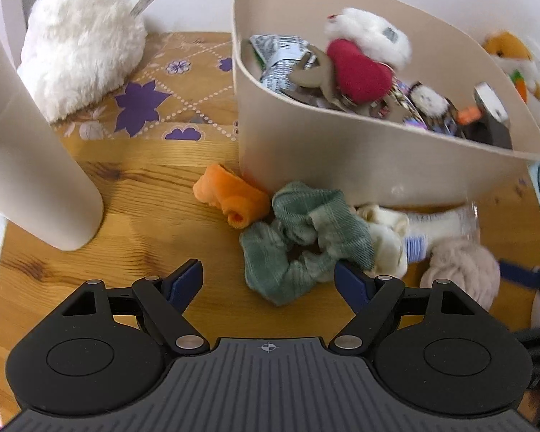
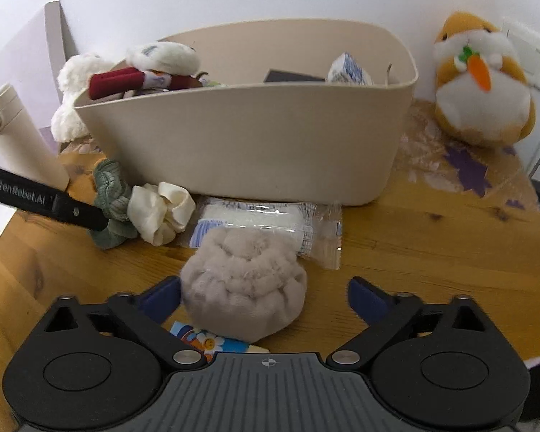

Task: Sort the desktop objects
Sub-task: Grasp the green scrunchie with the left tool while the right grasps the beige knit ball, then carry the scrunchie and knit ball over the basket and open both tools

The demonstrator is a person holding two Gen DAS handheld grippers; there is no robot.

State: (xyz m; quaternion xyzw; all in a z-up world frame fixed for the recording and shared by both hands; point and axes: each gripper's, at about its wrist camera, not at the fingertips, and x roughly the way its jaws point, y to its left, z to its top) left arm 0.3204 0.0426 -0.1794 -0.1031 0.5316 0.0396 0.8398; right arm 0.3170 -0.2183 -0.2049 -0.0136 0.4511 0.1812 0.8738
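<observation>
1. The left gripper (image 1: 268,273) has its jaws wide apart, and the pads press on nothing.
2. The green scrunchie (image 1: 298,237) lies on the table (image 1: 144,187) between the left fingers; the right fingertip (image 1: 349,280) is at its edge, but I cannot tell if it touches.
3. The left fingertip (image 1: 187,280) is over bare wood, apart from every object.
4. The right gripper (image 2: 264,295) is also wide, with nothing clamped.
5. The grey fluffy scrunchie (image 2: 243,288) sits between the right fingers. The left pad (image 2: 162,297) is just beside it (perhaps touching, the picture is blurred there), and the right pad (image 2: 367,300) is clearly apart from it.
6. A cream scrunchie (image 2: 160,212) lies touching the green one, and a clear packet (image 2: 262,219) lies behind the grey one, against the bin (image 2: 252,144).
7. An orange scrunchie (image 1: 230,194) lies at the foot of the bin, just beside the green one.
8. The bin stands at the back of the table and holds a red heart (image 1: 360,70), a white plush (image 1: 370,36) and other small items.
9. A colourful card (image 2: 205,340) lies partly under the grey scrunchie, near the camera.
</observation>
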